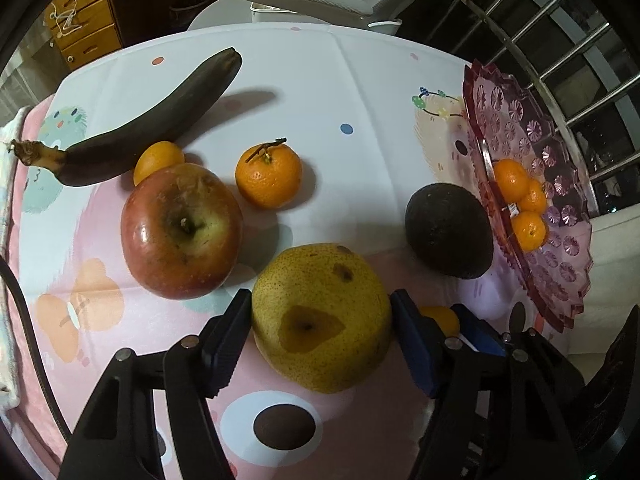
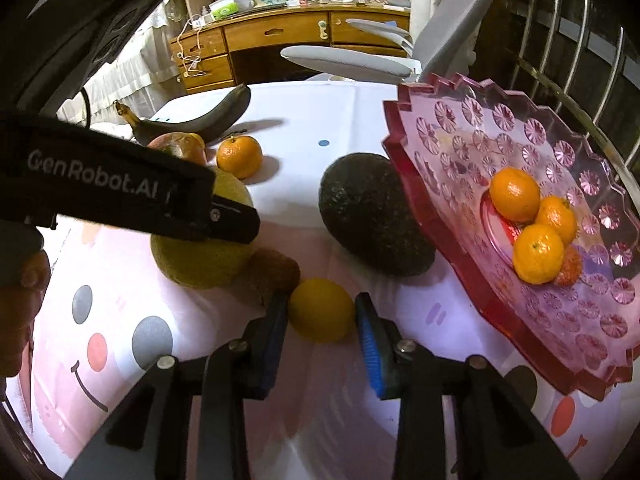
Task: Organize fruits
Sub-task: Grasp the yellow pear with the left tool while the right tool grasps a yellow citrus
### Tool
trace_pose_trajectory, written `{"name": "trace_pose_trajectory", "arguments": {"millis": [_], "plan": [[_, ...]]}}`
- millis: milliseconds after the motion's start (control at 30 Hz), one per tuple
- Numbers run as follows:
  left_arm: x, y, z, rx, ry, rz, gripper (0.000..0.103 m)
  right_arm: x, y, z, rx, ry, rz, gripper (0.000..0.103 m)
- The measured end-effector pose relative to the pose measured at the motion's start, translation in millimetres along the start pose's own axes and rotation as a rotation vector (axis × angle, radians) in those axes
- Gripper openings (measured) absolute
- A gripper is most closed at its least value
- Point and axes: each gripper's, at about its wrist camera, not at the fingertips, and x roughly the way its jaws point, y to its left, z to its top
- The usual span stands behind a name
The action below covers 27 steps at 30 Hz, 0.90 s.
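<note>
My left gripper (image 1: 322,304) is shut on a yellow-green pear (image 1: 320,316) that rests on the tablecloth, one pad on each side. My right gripper (image 2: 321,306) is shut on a small mandarin (image 2: 320,310) just right of the pear. The same mandarin (image 1: 440,318) peeks out behind my left gripper's right finger. A pink glass plate (image 2: 452,140) at the right holds three mandarins (image 2: 516,194). On the cloth lie a dark avocado (image 2: 372,216), a red apple (image 1: 182,232), a stemmed mandarin (image 1: 268,176), a blackened banana (image 1: 152,128) and a brown kiwi (image 2: 276,268).
Another small orange fruit (image 1: 158,160) is wedged between apple and banana. A red fruit (image 2: 570,266) lies behind the plate's mandarins. A white chair (image 2: 360,60) and a wooden desk (image 2: 280,32) stand beyond the table. Metal bars (image 1: 560,40) run along the right.
</note>
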Motion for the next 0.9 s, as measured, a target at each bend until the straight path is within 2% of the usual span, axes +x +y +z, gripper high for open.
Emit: {"name": "trace_pose_trajectory", "arguments": {"millis": [267, 467, 700, 900], "plan": [[-15, -4, -18, -0.019, 0.008, 0.035, 0.068, -16, -11, -10, 0.034, 0.015, 0.021, 0.034], [-38, -10, -40, -0.051, -0.007, 0.047, 0.068, -41, -19, -19, 0.013, -0.005, 0.072, 0.034], [-64, -34, -62, -0.095, -0.045, 0.086, 0.068, -83, -31, -30, -0.062, -0.023, 0.143, 0.034], [-90, -67, -74, -0.104, -0.102, 0.093, 0.068, -122, -52, -32, -0.119, -0.058, 0.159, 0.034]]}}
